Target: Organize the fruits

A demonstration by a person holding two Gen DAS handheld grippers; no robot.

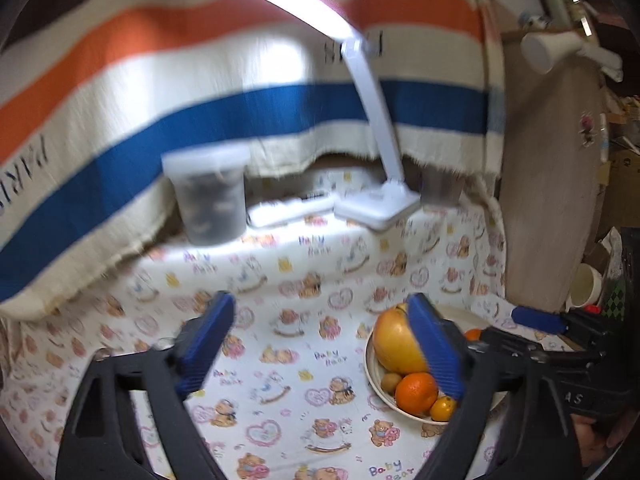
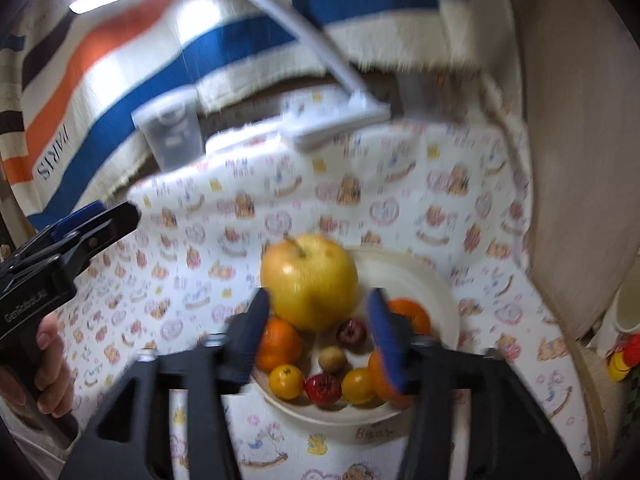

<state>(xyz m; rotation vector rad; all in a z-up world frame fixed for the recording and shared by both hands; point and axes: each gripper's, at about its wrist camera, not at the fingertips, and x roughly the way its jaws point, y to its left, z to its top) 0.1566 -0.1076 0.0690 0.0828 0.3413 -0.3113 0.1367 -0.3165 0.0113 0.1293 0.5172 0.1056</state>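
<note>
A round white bowl (image 2: 424, 276) sits on a cloth (image 1: 280, 280) with little bears on it; all the fruit is inside the bowl. The big yellow apple (image 2: 310, 280) is at the back of the bowl; two oranges (image 2: 278, 344) sit at its sides; small yellow fruits (image 2: 286, 381), two dark red ones (image 2: 323, 388) and a little brown one (image 2: 332, 358) lie at the front of the bowl. The right gripper (image 2: 320, 344) hangs just above the front of the bowl; its jaws are apart and hold nothing. The left gripper (image 1: 320, 344) is to the left of the bowl, over the cloth; its jaws are wide apart and hold nothing. A white lamp (image 1: 376, 204) and a clear tub (image 1: 210, 194) stand far behind the bowl.
</note>
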